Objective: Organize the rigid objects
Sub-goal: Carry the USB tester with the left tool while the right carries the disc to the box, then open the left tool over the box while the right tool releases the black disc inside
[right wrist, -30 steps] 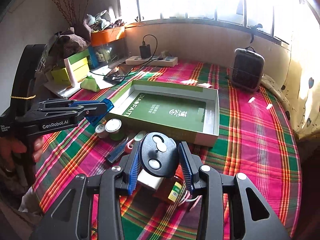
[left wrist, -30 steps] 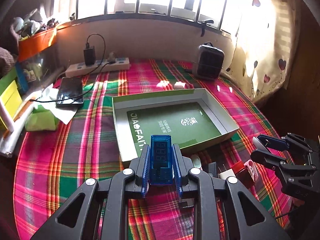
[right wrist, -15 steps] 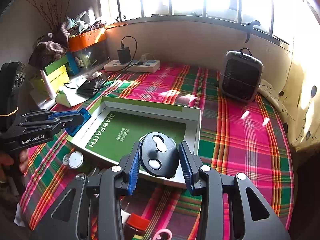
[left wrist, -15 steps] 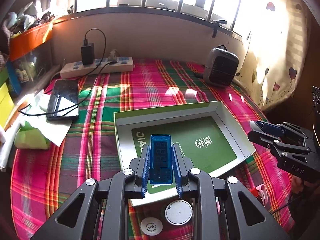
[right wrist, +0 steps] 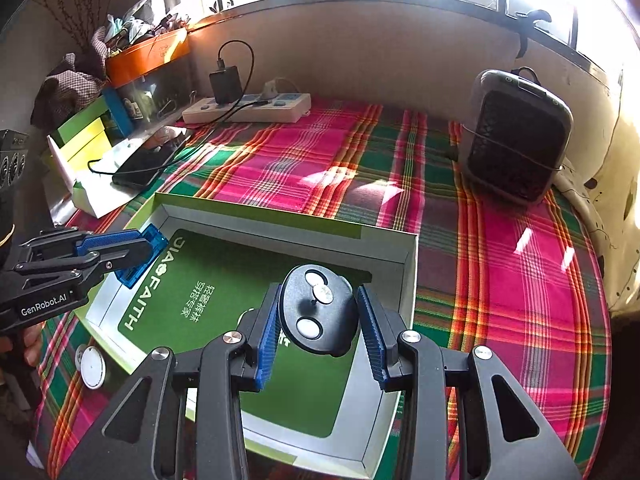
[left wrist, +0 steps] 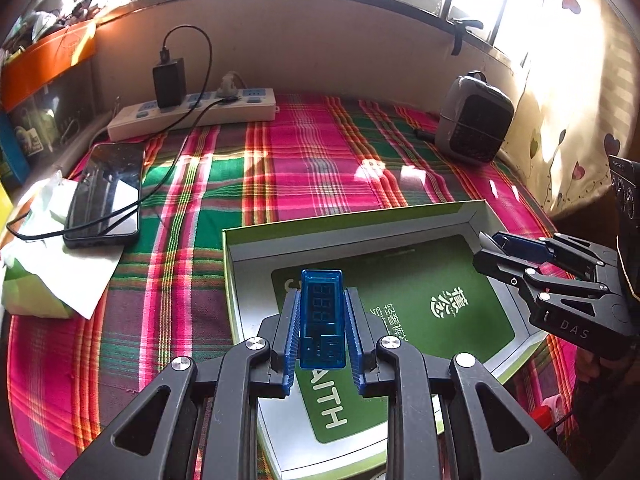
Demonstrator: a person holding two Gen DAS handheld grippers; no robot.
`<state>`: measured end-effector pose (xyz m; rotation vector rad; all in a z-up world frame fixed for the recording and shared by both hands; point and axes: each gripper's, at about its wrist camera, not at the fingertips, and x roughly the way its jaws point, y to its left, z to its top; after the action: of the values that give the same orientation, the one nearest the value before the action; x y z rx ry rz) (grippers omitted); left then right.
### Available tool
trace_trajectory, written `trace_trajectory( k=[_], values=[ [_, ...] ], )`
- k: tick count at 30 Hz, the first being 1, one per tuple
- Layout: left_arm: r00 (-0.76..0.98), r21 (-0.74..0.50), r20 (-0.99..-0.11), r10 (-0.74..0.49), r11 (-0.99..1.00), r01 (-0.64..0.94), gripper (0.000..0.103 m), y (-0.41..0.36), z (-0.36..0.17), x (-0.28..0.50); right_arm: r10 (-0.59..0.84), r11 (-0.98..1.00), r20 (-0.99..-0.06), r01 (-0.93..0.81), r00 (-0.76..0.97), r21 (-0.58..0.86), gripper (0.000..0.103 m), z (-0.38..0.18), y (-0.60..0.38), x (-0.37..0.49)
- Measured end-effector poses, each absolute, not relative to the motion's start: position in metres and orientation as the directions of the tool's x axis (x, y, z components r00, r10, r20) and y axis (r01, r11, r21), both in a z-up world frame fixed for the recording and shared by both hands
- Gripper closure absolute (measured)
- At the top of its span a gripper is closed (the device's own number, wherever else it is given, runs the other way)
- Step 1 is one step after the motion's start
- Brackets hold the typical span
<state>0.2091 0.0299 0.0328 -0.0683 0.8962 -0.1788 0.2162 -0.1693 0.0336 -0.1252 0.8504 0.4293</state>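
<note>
My left gripper (left wrist: pixel 322 316) is shut on a clear blue USB meter (left wrist: pixel 322 320) and holds it above the left part of a shallow green-and-white box (left wrist: pixel 352 222). In the right wrist view the left gripper (right wrist: pixel 138 250) hangs over the box's left rim (right wrist: pixel 280 228) with the blue meter (right wrist: pixel 142 254). My right gripper (right wrist: pixel 318 312) is shut on a black remote key fob (right wrist: pixel 318 316) with round silver buttons, above the box's green floor. The right gripper also shows in the left wrist view (left wrist: pixel 490 252) at the box's right side.
A plaid cloth (right wrist: pixel 520 280) covers the table. At the back are a power strip (left wrist: pixel 192 114) with a charger, a phone (left wrist: pixel 106 196) on paper, and a small heater (right wrist: pixel 516 136). Round white caps (right wrist: pixel 92 366) lie by the box's near left corner. Boxes (right wrist: pixel 86 136) stand at the left.
Both grippers have moved forward with their objects, from over the loose items in front of the box to above the box's interior. Both stay shut.
</note>
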Motion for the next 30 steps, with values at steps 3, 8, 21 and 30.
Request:
trace_trajectory(
  k=[3,8,21,30],
  values=[
    [0.605,-0.13,-0.775,-0.183,0.983,0.131,0.082,0.028,0.029,0.212,0.309,0.908,-0.759,-0.416,0.573,0.056,0.064,0.027,-0.167,0.224],
    [0.595,-0.13,-0.783,-0.18,0.983,0.127,0.082,0.028,0.024,0.216,0.309,0.906,-0.766,-0.42,0.564,0.057,0.064,0.02,-0.164,0.23],
    [0.588,-0.134,-0.788,-0.181,0.983,0.124,0.082,0.027,0.019,0.22,0.302,0.906,-0.775,-0.419,0.555,0.052,0.064,0.013,-0.16,0.235],
    [0.587,-0.133,-0.789,-0.181,0.983,0.125,0.082,0.027,0.019,0.22,0.303,0.901,-0.776,-0.431,0.553,0.044,0.064,0.013,-0.157,0.234]
  ],
)
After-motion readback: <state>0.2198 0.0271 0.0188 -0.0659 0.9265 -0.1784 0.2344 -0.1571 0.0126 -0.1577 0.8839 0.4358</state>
